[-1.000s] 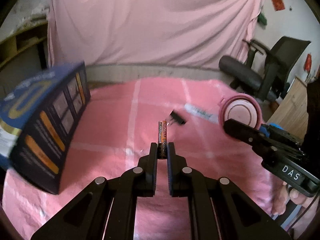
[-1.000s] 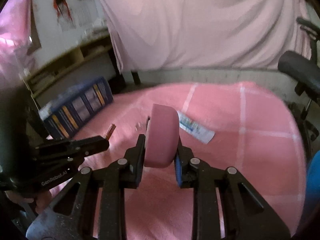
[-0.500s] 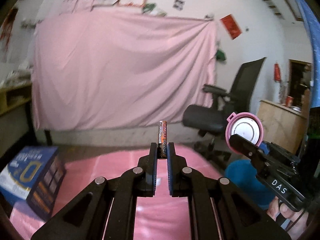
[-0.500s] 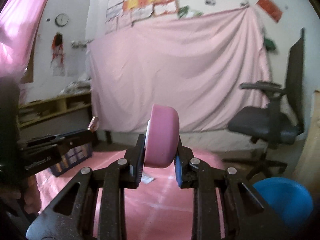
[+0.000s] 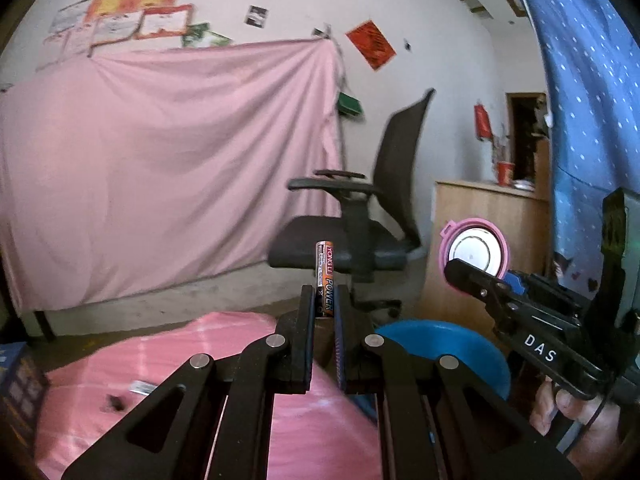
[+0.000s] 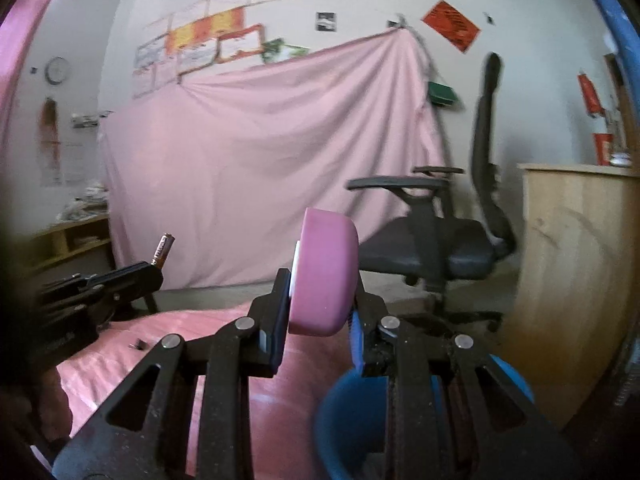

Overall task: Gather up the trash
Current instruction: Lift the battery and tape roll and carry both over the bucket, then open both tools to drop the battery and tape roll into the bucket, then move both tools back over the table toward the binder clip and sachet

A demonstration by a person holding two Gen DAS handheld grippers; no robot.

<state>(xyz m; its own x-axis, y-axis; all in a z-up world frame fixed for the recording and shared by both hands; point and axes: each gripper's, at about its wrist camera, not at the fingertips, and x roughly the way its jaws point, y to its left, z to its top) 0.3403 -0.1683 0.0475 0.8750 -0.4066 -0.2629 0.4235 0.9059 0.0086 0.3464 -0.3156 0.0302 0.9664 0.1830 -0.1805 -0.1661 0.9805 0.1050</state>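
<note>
My right gripper (image 6: 320,300) clamps a thick pink disc (image 6: 326,270) on edge between its fingers (image 6: 280,300), its white face toward the left finger. Left of the fingers, my left gripper (image 6: 154,268) pinches a battery (image 6: 163,249) that sticks up at a tilt. Below the right finger sits a blue bin (image 6: 344,420). Under the fingers lies a pink cloth (image 6: 192,324). Beyond the fingertips stands a black office chair (image 6: 436,248).
</note>
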